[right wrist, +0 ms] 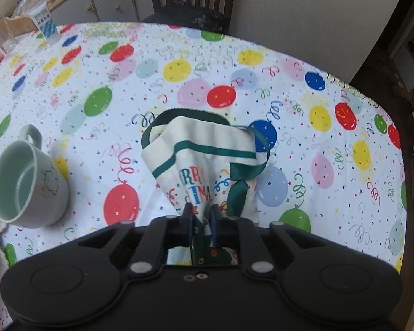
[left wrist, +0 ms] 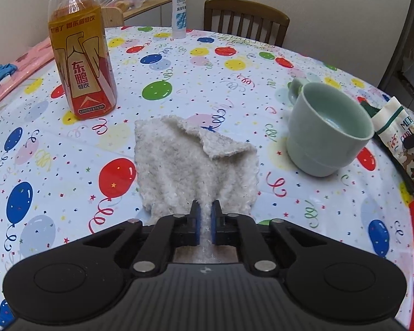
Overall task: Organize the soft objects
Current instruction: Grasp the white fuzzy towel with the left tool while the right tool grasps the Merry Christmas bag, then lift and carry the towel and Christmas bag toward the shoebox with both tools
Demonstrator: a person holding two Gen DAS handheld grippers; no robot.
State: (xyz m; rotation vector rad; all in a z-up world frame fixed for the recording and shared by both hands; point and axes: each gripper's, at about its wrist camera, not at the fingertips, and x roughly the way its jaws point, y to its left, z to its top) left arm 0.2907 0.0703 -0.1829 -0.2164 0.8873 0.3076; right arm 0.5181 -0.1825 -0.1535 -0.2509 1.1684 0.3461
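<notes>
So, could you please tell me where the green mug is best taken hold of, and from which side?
Grip the mug by its handle, coming from the far side: it stands upright and the handle loop points away, towards the chair.

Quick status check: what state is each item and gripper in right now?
left gripper: shut on fuzzy cloth
fuzzy cloth: on table, one corner folded over
right gripper: shut on Christmas cloth
Christmas cloth: bunched, pinched
mug: upright, empty
bottle: upright, capped
</notes>
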